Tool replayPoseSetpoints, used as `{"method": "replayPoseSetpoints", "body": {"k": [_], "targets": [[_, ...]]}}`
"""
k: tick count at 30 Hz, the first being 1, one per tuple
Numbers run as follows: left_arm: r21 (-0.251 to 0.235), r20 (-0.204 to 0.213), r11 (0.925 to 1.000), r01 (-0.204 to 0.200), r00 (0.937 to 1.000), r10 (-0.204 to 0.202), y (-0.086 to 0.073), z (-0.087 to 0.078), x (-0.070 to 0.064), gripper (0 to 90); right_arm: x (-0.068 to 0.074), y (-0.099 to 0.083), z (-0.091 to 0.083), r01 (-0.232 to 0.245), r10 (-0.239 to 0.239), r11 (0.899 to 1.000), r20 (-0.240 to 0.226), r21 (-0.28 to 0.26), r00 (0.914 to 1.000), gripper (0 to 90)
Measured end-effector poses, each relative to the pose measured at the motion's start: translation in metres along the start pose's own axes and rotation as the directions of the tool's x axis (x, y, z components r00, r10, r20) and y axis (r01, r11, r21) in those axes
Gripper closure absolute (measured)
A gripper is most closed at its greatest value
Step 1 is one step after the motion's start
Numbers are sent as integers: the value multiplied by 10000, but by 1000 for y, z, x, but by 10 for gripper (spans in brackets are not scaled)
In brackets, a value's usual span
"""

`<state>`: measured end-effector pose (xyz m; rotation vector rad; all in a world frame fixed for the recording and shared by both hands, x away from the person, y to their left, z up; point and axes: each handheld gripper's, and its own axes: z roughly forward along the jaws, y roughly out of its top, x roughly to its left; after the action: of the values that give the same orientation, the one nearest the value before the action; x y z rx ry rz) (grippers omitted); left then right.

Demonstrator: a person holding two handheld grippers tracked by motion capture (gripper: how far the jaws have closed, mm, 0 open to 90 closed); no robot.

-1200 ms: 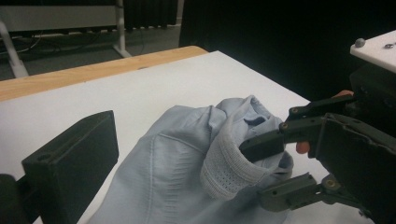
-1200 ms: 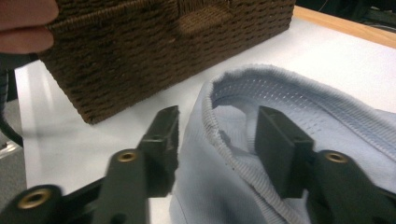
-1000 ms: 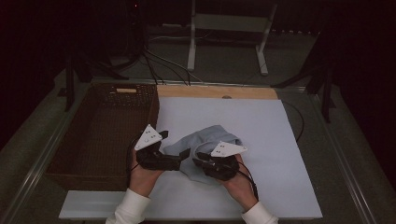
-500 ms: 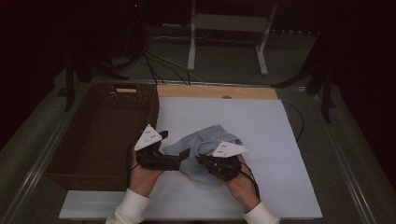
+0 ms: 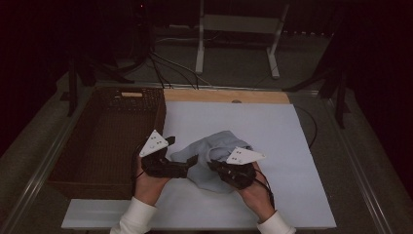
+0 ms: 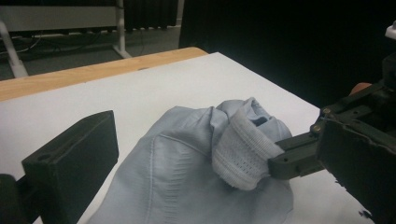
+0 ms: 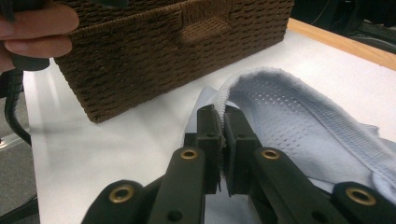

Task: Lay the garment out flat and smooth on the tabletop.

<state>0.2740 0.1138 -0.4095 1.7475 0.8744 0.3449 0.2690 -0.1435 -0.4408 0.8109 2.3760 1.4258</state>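
A pale blue garment [image 5: 214, 148] lies crumpled on the white board [image 5: 292, 146], between the two hand-held grippers. My right gripper [image 5: 215, 168] is shut on the garment's ribbed mesh band [image 7: 299, 107], and its jaws [image 7: 223, 135] press together on the band's edge. In the left gripper view, the right gripper [image 6: 280, 161] pinches that band [image 6: 238, 154] and holds it up off the cloth. My left gripper [image 5: 191, 163] sits at the garment's left edge. One of its black jaws stands far out at the left of its own view, with cloth [image 6: 177, 172] ahead of it.
A brown wicker basket [image 5: 159, 117] stands along the board's left side, close to my left hand [image 7: 32, 32]. A wooden strip [image 5: 224, 96] borders the board's far edge. A metal stand and cables sit on the floor beyond the table.
The right gripper has edged slightly toward the near edge with the band in it. The left gripper has hardly moved.
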Motion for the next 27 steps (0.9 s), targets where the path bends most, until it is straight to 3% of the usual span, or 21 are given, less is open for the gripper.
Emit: {"method": "replayPoseSetpoints", "body": {"k": [27], "targets": [[7, -18, 10000, 15, 10000, -15, 0, 0, 0, 6, -27, -2, -46, -208, 246, 9984, 726, -526, 9971, 870]]}}
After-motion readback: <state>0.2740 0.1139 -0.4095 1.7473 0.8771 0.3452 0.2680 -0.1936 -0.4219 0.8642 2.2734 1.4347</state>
